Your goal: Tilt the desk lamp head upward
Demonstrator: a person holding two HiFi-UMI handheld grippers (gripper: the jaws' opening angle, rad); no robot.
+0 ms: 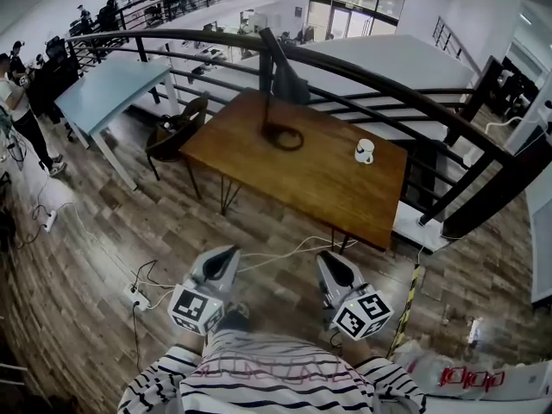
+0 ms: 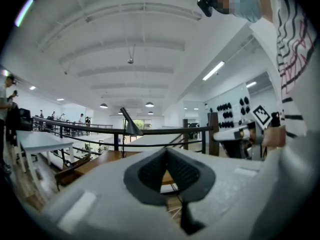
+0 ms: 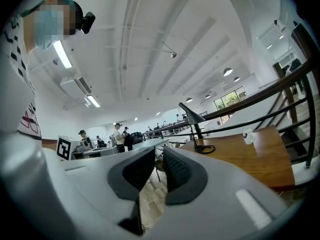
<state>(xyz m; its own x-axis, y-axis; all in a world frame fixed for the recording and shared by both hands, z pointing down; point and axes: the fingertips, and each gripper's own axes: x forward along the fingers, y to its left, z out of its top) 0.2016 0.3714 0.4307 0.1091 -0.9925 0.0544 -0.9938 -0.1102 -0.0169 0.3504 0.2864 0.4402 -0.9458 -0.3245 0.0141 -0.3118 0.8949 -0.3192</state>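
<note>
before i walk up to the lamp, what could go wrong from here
A power strip lies on the floor near your feet: trip risk. The lamp stands at the table's far edge by the railing; a hard push may tip it. Reaching past, the right gripper could knock the mug.

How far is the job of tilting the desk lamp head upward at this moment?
Nothing looks done yet: the desk lamp stands on the wooden table with nothing touching it, its head still facing down. In hand: nothing. The left hand-held gripper and the right hand-held gripper are empty, jaws together, held near the person's body, away from the table. Left to do: approach, grip the lamp head and tilt it upward.
</note>
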